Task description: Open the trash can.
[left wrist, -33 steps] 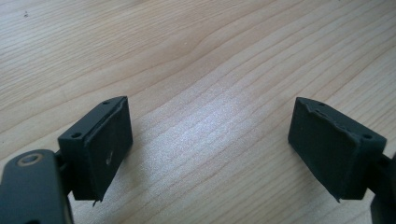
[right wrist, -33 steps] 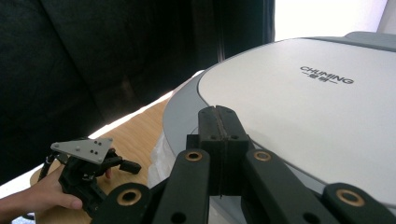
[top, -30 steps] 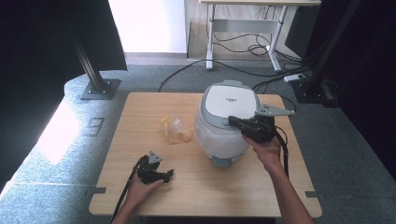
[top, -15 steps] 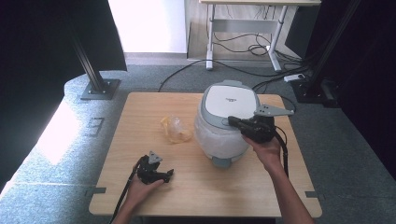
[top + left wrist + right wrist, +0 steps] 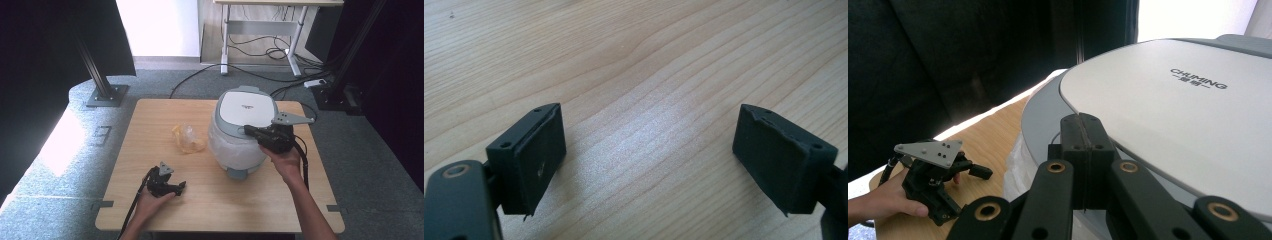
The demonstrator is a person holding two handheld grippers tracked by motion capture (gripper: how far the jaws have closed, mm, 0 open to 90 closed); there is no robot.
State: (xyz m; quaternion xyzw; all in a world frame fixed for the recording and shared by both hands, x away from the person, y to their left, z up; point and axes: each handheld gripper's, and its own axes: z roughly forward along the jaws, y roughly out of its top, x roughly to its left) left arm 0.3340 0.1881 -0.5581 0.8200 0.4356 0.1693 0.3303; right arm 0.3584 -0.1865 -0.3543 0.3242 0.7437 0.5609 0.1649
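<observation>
A white and grey rice cooker (image 5: 245, 125) stands right of the table's middle, its body wrapped in clear plastic; its lid (image 5: 1168, 115) carries a printed brand name. My right gripper (image 5: 248, 130) lies over the lid's near right edge, pointing left. Its jaws (image 5: 1082, 122) are pressed together, shut, with nothing between them, just above the grey rim. My left gripper (image 5: 180, 186) rests on the table near the front left, held by a hand. Its jaws (image 5: 649, 145) stand wide open over bare wood. The left gripper (image 5: 933, 182) also appears far off in the right gripper view.
A crumpled yellowish plastic bag (image 5: 188, 139) lies on the wooden table (image 5: 150, 120) left of the cooker. Black stand legs (image 5: 105, 90), cables and a desk frame (image 5: 260, 35) stand on the floor beyond the table's far edge.
</observation>
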